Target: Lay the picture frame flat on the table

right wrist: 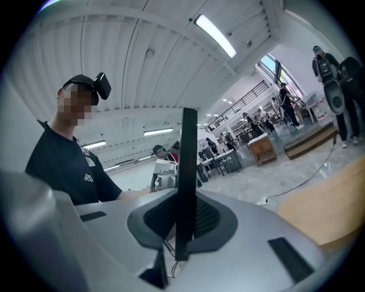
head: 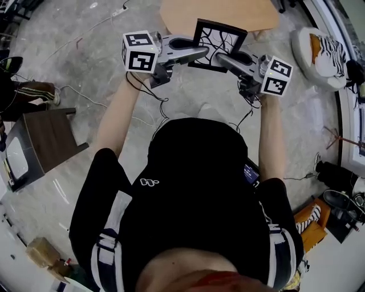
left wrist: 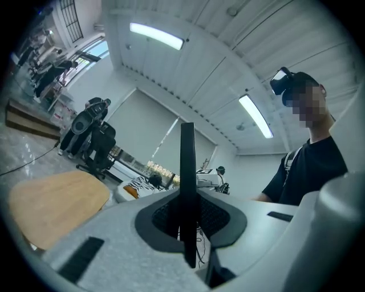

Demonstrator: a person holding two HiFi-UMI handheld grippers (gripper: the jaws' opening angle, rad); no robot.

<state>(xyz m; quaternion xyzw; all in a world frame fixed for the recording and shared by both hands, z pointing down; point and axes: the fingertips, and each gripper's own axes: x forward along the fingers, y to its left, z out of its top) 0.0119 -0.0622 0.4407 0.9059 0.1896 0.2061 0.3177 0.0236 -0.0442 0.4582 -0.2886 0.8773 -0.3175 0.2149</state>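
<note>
The picture frame (head: 219,40), black-rimmed with a black-and-white branch print, hangs in the air in front of me, tilted up, near the edge of the round wooden table (head: 228,14). My left gripper (head: 199,53) is shut on its left side and my right gripper (head: 224,59) on its right side. In the left gripper view the picture frame (left wrist: 187,171) shows edge-on as a thin black strip clamped in the left gripper (left wrist: 188,228), with the table (left wrist: 57,199) at the left. In the right gripper view the frame (right wrist: 187,165) stands the same way in the right gripper (right wrist: 183,225), with the table (right wrist: 333,208) at the right.
A dark wooden stool (head: 48,140) stands on the floor at the left. A white cushion with a striped cloth (head: 319,51) lies at the right. Cables (head: 85,34) run over the grey floor, and shoes and bags (head: 336,194) sit at the lower right.
</note>
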